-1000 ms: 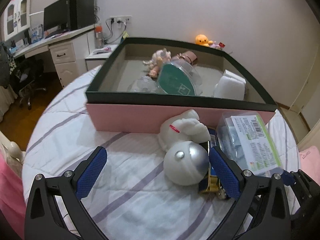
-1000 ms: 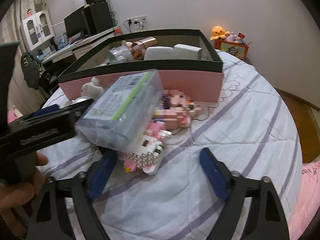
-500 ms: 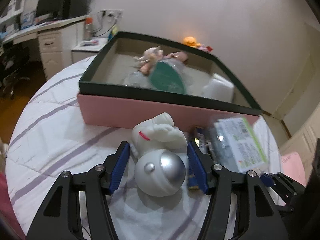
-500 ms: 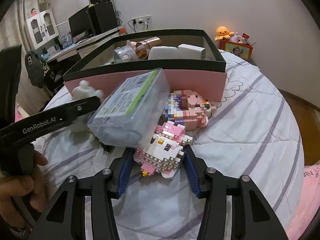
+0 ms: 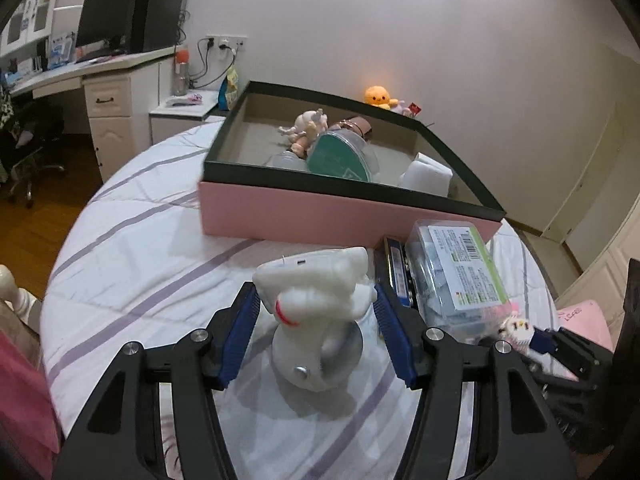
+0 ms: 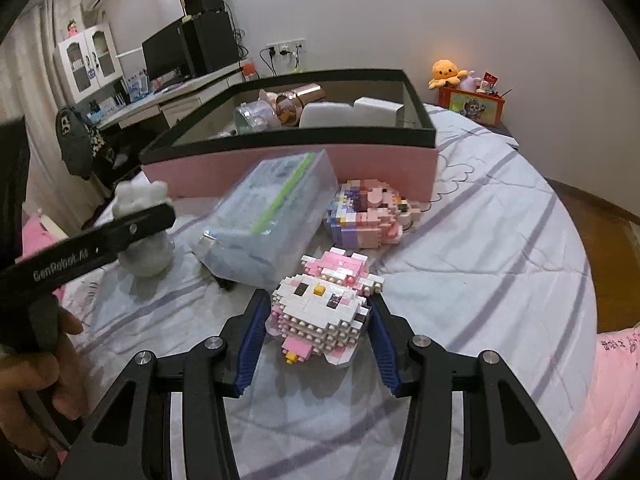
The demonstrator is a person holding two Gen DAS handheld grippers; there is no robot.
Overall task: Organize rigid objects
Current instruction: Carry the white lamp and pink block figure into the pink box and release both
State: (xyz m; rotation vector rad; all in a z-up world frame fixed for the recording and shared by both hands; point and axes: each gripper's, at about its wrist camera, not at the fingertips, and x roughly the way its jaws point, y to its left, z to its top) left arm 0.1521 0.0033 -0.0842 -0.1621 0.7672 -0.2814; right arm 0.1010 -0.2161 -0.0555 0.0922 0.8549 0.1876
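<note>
2 grips are forming at once. Left view: the left gripper (image 5: 316, 338) is closing its jaws on the astronaut (image 5: 316, 312), tipping above the bedsheet (image 5: 132, 264). Right view: the right gripper (image 6: 312, 330) is clenching the brick cat (image 6: 322, 306); only here is a hand (image 6: 36, 376) showing. Next, I judge, comes lifting both into the box (image 5: 344, 218).

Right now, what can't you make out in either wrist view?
- Left wrist: the block toy is mostly hidden behind the clear plastic box.
- Left wrist: label print on that box is too small to read.
- Right wrist: the white astronaut figure is partly covered by the left hand-held gripper.
</note>
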